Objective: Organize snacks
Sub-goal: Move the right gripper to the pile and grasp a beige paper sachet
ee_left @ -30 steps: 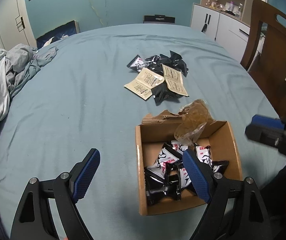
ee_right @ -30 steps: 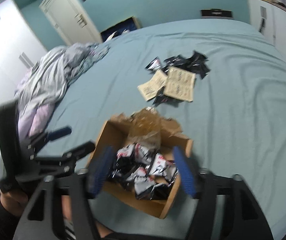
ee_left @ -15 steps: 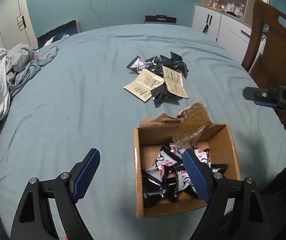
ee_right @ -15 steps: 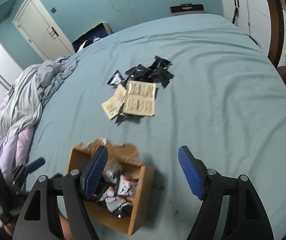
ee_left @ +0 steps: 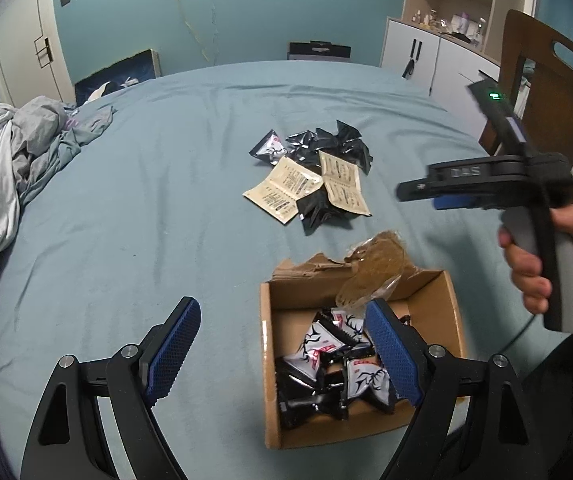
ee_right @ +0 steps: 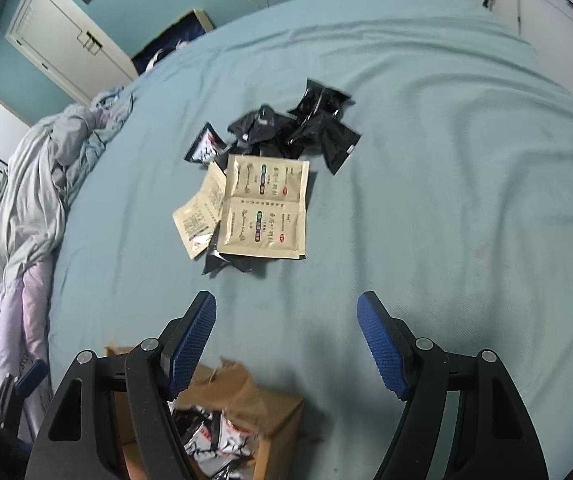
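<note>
A pile of black snack packets point(ee_left: 326, 144) point(ee_right: 306, 128) and beige sachets point(ee_left: 286, 190) point(ee_right: 266, 204) lies loose on the blue bed sheet. Nearer me stands a torn cardboard box point(ee_left: 450, 312) point(ee_right: 282, 412) holding several black-and-white packets point(ee_left: 326, 352). My left gripper point(ee_left: 282, 354) hovers open at the box's left side, its right finger over the box. My right gripper point(ee_right: 286, 344) is open and empty, above the sheet between the box and the pile. In the left wrist view the right gripper point(ee_left: 446, 196), held by a hand point(ee_left: 546, 264), sits to the right of the pile.
A crumpled grey blanket point(ee_left: 10, 168) point(ee_right: 42, 184) lies at the bed's left edge. A wooden chair point(ee_left: 546, 92) and white cabinets point(ee_left: 418, 56) stand at the right. Crinkled clear wrap point(ee_left: 370, 268) hangs off the box's torn back flap.
My right gripper has left the box and swung forward toward the loose pile, which now fills its view. The left gripper has stayed put beside the box.
</note>
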Available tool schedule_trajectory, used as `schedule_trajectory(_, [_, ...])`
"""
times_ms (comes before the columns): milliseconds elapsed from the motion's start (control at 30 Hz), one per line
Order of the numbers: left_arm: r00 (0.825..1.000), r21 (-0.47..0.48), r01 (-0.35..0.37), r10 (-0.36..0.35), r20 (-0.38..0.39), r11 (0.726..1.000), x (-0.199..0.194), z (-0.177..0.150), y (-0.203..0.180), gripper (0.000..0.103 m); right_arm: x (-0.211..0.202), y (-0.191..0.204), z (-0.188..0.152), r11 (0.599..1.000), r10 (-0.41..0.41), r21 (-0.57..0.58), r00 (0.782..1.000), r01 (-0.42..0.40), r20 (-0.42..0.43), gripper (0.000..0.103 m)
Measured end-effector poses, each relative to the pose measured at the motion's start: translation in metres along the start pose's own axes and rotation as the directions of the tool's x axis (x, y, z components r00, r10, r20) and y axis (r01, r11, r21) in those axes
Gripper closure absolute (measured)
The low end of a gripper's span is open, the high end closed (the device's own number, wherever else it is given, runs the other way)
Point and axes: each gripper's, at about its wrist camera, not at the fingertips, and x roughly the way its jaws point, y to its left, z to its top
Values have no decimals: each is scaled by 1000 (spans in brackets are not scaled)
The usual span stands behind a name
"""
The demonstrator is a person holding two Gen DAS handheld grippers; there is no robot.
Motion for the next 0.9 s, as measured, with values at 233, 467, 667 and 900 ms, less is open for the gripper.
schedule_trajectory(233, [1000,-7,10,-10,-20,1000,7,0,-1,17,40,7,32,998,51,-39,997,-54,-65,30])
schedule_trajectory(467, [999,-14,10,-11,-46,1000,16,2,1,17,70,0,52,999,51,-2,996,-52,-69,30])
schedule_trajectory(667, [999,1,3,-3,-52,1000,22,2,-1,17,100,1,66,995,93,42,990,-89,-109,30])
schedule_trajectory(900, [998,10,-2,3,-62,1000,28,1,-3,17,119,3,85,998,68,21,993,-67,-94,30])
